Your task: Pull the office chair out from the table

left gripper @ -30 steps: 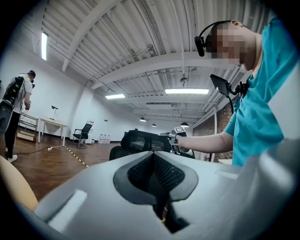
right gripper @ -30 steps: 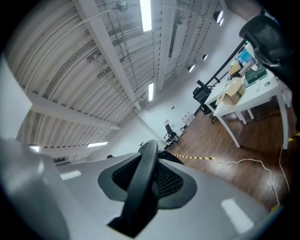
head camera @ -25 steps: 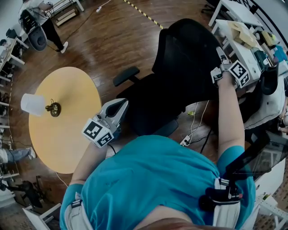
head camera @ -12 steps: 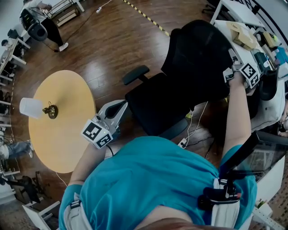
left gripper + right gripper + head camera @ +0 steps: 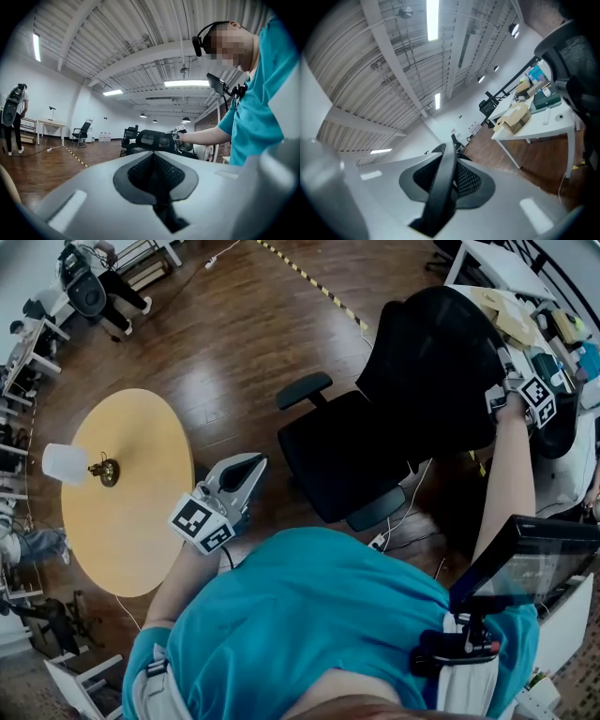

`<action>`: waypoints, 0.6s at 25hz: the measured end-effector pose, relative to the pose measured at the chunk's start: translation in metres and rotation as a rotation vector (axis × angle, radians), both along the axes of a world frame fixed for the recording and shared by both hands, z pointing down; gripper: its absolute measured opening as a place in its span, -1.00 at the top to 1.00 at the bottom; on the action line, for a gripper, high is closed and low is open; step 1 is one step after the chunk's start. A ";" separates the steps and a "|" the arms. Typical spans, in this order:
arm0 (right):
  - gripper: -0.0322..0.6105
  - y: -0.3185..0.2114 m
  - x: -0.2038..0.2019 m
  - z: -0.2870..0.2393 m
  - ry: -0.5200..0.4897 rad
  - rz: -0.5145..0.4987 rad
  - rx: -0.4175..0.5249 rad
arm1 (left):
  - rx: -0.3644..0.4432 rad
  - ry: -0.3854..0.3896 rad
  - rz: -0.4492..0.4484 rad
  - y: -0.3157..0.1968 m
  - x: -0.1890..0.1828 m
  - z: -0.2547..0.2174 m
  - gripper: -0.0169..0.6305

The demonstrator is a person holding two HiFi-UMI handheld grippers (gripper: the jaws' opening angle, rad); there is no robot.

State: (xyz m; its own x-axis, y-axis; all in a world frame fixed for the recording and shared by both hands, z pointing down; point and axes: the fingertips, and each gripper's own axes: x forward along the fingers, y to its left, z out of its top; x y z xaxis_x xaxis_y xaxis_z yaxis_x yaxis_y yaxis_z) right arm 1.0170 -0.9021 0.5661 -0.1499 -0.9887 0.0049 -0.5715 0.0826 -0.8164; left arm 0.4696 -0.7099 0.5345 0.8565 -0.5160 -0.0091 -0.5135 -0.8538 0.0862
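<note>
While the right gripper point(image 5: 506, 385) is clenched on the edge of the chair point(image 5: 347, 451) back, we can see that black rim pinched right between its jaws. We've got the chair just beside the desk point(image 5: 487, 261), back nearest the desk, seat and armrest turned away from it over the wood floor point(image 5: 234, 343). Our left gripper point(image 5: 246, 470) hangs well apart from the desk, jaws pressed together on nothing. Even farther from the desk, a round table point(image 5: 122, 521) carries a small lamp point(image 5: 98, 468).
</note>
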 end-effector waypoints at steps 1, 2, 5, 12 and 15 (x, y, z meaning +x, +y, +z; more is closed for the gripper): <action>0.68 0.000 0.005 0.001 0.005 0.006 -0.003 | 0.001 -0.001 -0.003 0.001 0.000 0.001 0.88; 0.68 0.000 0.011 0.002 0.009 0.014 -0.007 | 0.001 -0.002 -0.006 0.001 0.000 0.001 0.87; 0.68 0.004 0.022 0.002 0.023 0.038 -0.020 | -0.001 -0.004 -0.014 0.005 -0.006 0.001 0.88; 0.68 0.019 0.053 0.010 0.051 0.121 -0.087 | 0.004 -0.007 -0.031 0.014 -0.007 0.002 0.88; 0.66 0.014 0.066 0.014 0.026 0.102 -0.042 | 0.008 -0.003 -0.041 0.017 0.000 0.004 0.88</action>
